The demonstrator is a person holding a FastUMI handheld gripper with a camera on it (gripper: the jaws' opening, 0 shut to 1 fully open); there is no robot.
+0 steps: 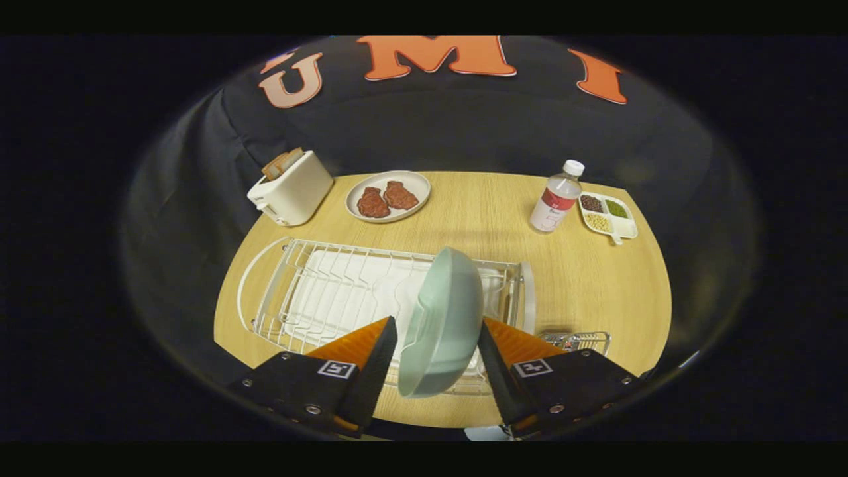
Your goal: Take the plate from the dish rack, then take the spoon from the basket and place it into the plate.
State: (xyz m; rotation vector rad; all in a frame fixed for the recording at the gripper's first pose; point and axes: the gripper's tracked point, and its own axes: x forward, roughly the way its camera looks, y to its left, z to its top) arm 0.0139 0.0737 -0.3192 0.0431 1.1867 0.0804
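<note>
Between the fingers, nearest thing: the pale green plate point(442, 324), standing on edge in the white wire dish rack point(318, 291). Gripper point(437, 361) straddles it, one finger each side. Left finger looks at or just off the plate's face; right finger close to its back. Can't confirm both are pressing, so can't tell if it's clamped or just closing in.

Handling guess: rigid, glazed-looking, probably ceramic or melamine. Stiff, smooth, likely slippery, chips if dropped. Moderate weight, all hanging off a thin pinch. Best hold is across the rim and wall, near the top edge where the fingers can seat over the lip. Lift straight up out of the rack's wires before tilting.

Just right of the right finger: small wire basket point(578, 340); spoon presumably in there, can't make it out.

Beyond the rack on the wooden table point(503, 212): white toaster point(290, 188) far left, plate of meat point(388, 196) centre, water bottle point(556, 197) and divided snack tray point(607, 214) far right.
</note>
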